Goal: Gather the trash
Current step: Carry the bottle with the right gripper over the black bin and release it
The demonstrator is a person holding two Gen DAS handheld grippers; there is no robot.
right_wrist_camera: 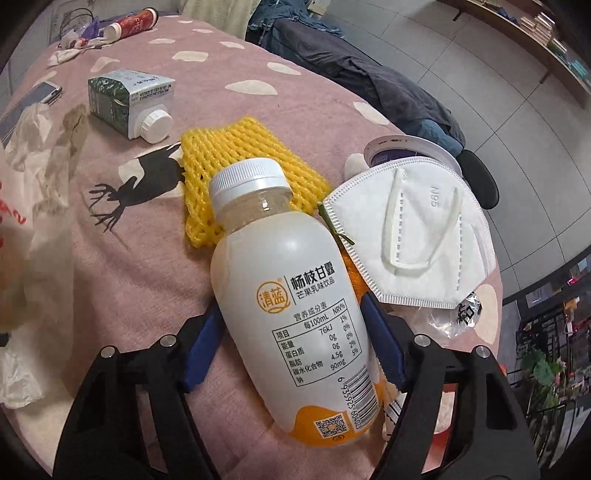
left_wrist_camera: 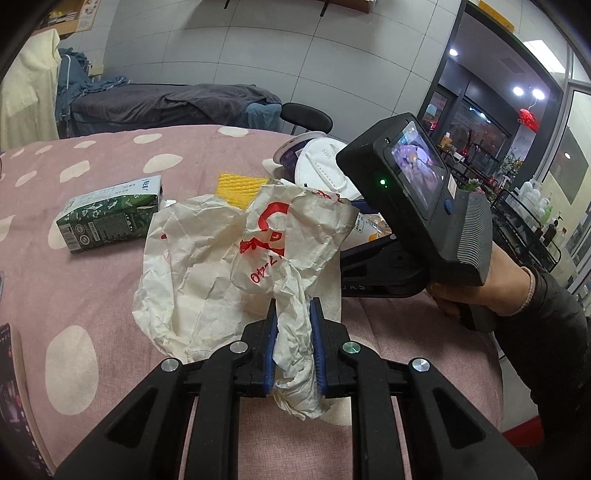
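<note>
My left gripper (left_wrist_camera: 292,310) is shut on a crumpled white paper bag with red print (left_wrist_camera: 240,258) and holds it over the pink spotted tablecloth (left_wrist_camera: 92,280). My right gripper (right_wrist_camera: 295,317) has its blue pads on both sides of a white plastic drink bottle (right_wrist_camera: 291,295), which lies on the cloth with its cap pointing away. The right gripper's body (left_wrist_camera: 417,206) shows to the right in the left wrist view. The paper bag also shows at the left edge of the right wrist view (right_wrist_camera: 18,258).
A green milk carton (left_wrist_camera: 110,218) (right_wrist_camera: 129,99), a yellow foam net (right_wrist_camera: 236,166), a white N95 mask (right_wrist_camera: 410,232), a purple-lidded tub (right_wrist_camera: 406,147), a phone (right_wrist_camera: 44,92) and a red tube (right_wrist_camera: 129,24) lie on the cloth (right_wrist_camera: 140,258). The table edge is beyond the mask.
</note>
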